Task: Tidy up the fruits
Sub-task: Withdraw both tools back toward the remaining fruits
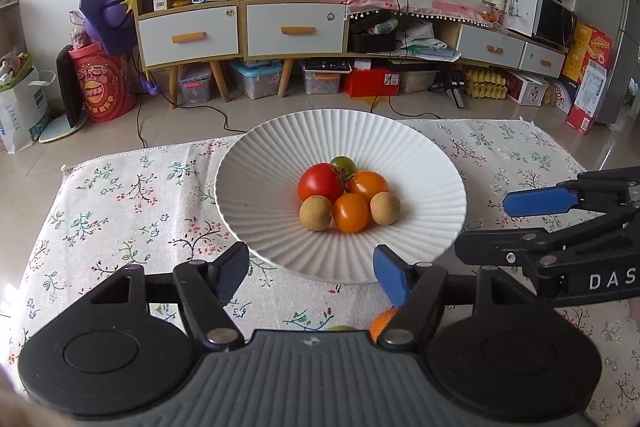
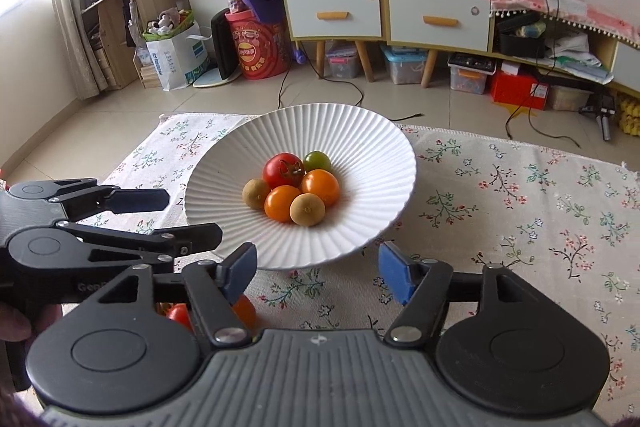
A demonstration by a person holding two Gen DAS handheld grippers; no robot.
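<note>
Both grippers sit side by side at the near edge of the white ribbed plate (image 1: 280,147), low over the floral tablecloth (image 1: 120,195), both pointing at the plate. Left gripper (image 1: 312,273): jaws spread wide, nothing between the blue pads (image 1: 390,277), not touching the plate; the near rim of the plate shows in the gap between them. Right gripper (image 2: 318,271): same state, jaws wide apart, empty, pads clear of the plate rim. In the left wrist view the right gripper enters from the right edge with its fingers parted, just beside the plate's right side; in the right wrist view the left gripper lies at the left, fingers parted, tips just beside the plate's left rim, contact not clear. Fruit on the plate, clustered at its centre and touching each other: a red tomato (image 1: 320,182), a green tomato (image 1: 343,165) behind it, two orange tomatoes (image 1: 351,213) and two tan round fruits (image 1: 316,213), one each side of the front orange one. Off the plate, on the cloth under the grippers: an orange fruit (image 1: 382,323) and a green one (image 1: 342,328) partly hidden by the left gripper's body; the right wrist view shows a small red tomato (image 2: 180,315) and an orange one behind its left finger linkage.
</note>
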